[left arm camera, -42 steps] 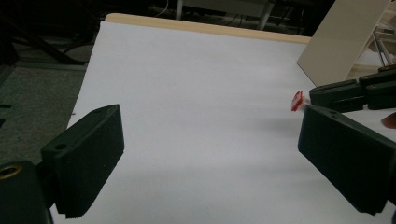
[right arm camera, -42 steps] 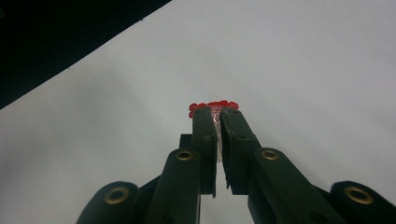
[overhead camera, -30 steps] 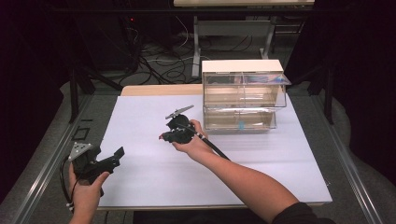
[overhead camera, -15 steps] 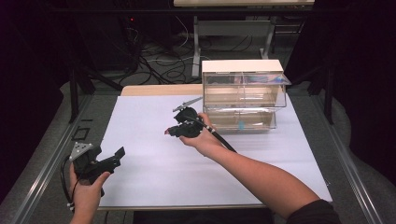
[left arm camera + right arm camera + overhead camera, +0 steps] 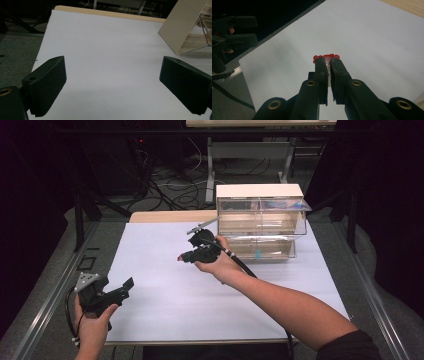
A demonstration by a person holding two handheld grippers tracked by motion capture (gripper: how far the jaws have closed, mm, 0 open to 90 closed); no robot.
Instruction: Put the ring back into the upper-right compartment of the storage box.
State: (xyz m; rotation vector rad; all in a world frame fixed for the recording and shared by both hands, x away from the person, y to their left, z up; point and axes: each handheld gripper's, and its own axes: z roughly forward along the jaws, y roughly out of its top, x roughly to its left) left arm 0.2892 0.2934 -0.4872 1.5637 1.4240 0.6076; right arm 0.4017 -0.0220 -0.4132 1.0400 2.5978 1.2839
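Our right gripper [image 5: 328, 60] has its jaws pinched on a small red, bumpy-edged plastic piece [image 5: 326, 56], held above the white sheet [image 5: 165, 255] just left of the clear plastic drawer cabinet [image 5: 261, 220]. We should keep that pinch firm and level. Our left gripper [image 5: 112, 85], well left of the cabinet, gapes wide and empty.
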